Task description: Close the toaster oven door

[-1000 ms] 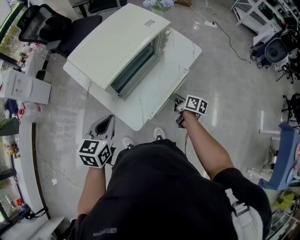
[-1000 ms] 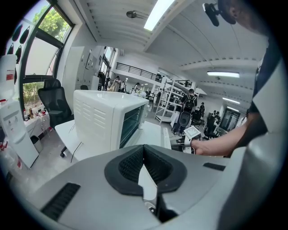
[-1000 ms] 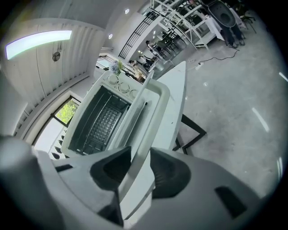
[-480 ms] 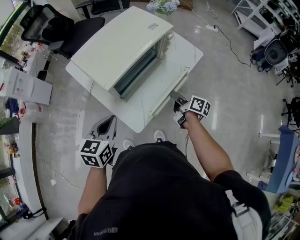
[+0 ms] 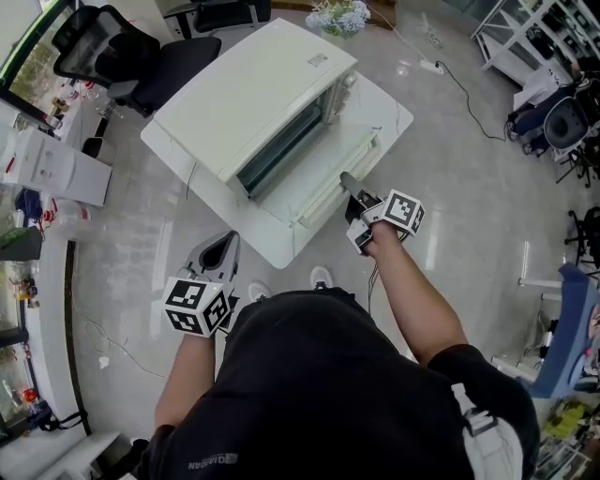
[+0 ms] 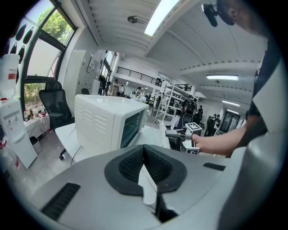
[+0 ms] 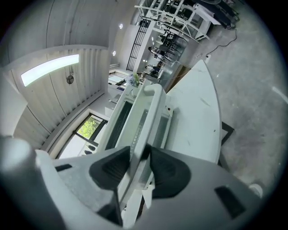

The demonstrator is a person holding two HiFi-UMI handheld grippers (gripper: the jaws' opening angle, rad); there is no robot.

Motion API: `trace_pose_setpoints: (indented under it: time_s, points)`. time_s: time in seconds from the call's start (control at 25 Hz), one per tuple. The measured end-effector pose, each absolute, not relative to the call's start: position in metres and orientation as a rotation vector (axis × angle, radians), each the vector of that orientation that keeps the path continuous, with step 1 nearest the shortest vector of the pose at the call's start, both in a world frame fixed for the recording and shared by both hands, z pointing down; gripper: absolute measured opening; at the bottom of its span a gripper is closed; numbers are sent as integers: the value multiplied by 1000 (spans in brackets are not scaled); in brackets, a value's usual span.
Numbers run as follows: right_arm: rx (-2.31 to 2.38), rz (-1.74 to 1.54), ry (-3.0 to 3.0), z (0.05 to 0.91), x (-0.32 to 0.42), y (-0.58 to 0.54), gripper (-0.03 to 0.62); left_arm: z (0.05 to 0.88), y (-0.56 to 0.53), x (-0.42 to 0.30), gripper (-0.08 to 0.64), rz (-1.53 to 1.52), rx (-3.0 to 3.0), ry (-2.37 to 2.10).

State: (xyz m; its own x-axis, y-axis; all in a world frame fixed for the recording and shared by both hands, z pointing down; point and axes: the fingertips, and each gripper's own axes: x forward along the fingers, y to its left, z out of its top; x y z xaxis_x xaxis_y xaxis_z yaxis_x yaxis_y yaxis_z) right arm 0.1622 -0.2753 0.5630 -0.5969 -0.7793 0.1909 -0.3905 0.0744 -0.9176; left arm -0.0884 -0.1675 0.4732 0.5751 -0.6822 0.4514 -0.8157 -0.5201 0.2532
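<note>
A black office chair [image 5: 103, 52] stands at the upper left of the head view, just beside the far corner of the white tabletop [image 5: 386, 108]. A white boxy unit [image 5: 52, 169] sits at the left edge. Pale flowers [image 5: 339, 16] show at the top centre. At the upper right a white power strip [image 5: 433, 67] lies on the glossy grey floor [image 5: 469, 197] (it mirrors the ceiling lights), with a blue object [image 5: 572, 319] at the right edge.

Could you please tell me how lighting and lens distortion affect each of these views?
Head view: even light, soft glare on the floor. Left gripper view: dark fisheye vignette, bright window. Right gripper view: strong fisheye bend, blown-out ceiling light, toaster oven door in focus.
</note>
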Motion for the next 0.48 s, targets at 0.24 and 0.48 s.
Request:
trace_pose_setpoints:
  time_s: [0.24,0.48]
  points:
    - [-1111,-1517,2011,550,154,-284,140,466,-166,-90,3,401,2386,-1217]
    - [-1101,-1502,2027,539,146,-293,143,466,-164,-93,3,395,2383,-1226]
